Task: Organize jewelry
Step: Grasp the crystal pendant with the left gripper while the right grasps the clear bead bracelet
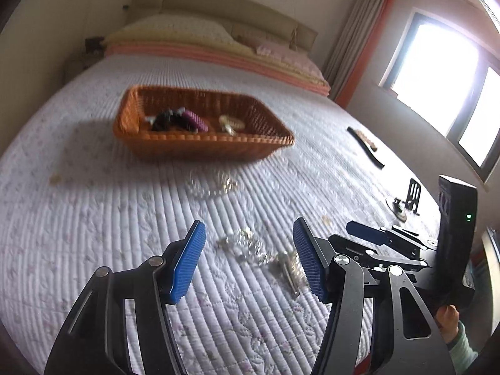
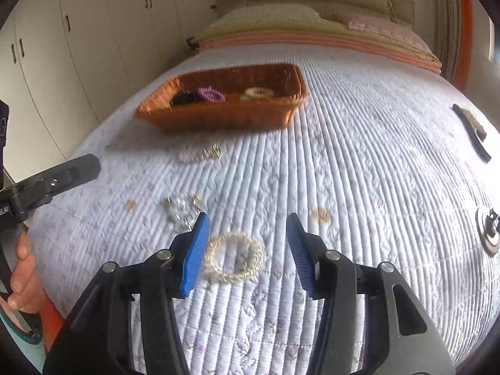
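An orange wicker basket (image 1: 175, 139) (image 2: 225, 118) sits mid-bed and holds a black piece, a purple coil tie (image 2: 210, 93) and a cream ring (image 2: 259, 92). My left gripper (image 1: 250, 234) is open above a silver crystal piece (image 1: 250, 245) on the quilt; a metal clip (image 1: 289, 270) lies by its right finger. My right gripper (image 2: 247, 226) is open above a pearl bracelet (image 2: 234, 257), which lies between its fingers. The silver crystal piece (image 2: 179, 211) lies to its left. A thin bead bracelet (image 1: 212, 184) (image 2: 201, 153) lies in front of the basket.
A black hair band (image 1: 365, 147) (image 2: 472, 131) lies at the right of the bed. A small round stand (image 2: 487, 229) (image 1: 403, 207) sits near the right edge. Pillows and headboard are behind the basket; wardrobes stand on the left, a window on the right.
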The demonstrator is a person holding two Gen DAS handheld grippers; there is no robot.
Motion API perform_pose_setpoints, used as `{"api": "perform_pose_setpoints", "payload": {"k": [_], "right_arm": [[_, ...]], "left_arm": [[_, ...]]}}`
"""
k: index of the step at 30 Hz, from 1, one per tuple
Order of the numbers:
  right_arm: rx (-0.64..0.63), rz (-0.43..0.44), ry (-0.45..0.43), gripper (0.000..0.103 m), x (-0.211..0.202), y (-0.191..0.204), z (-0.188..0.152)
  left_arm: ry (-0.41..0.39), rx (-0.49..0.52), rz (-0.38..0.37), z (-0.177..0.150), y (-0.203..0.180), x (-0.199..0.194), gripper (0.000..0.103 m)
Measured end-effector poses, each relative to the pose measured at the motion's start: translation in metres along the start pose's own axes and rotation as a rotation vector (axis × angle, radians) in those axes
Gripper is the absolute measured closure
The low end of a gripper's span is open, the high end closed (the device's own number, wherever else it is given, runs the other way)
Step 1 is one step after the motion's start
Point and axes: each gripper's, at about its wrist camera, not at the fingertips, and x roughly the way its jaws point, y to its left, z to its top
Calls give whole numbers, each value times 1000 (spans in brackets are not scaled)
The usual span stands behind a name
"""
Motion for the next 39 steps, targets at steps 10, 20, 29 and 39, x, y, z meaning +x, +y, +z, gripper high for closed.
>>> {"api": "perform_pose_setpoints", "payload": {"k": [10, 20, 29, 39], "right_arm": [[-31, -30, 71, 81, 39, 0, -23], [-75, -88, 39, 94, 46, 6, -18], [5, -85, 44, 93, 57, -11, -6], [-14, -88, 56, 91, 58, -9, -8]], "left_arm": [[109, -15, 35, -13, 5, 69, 49], [171, 89, 114, -10, -2, 88, 94], [164, 55, 108, -11, 31, 63, 94], [141, 82, 141, -20, 23, 63, 88]]}}
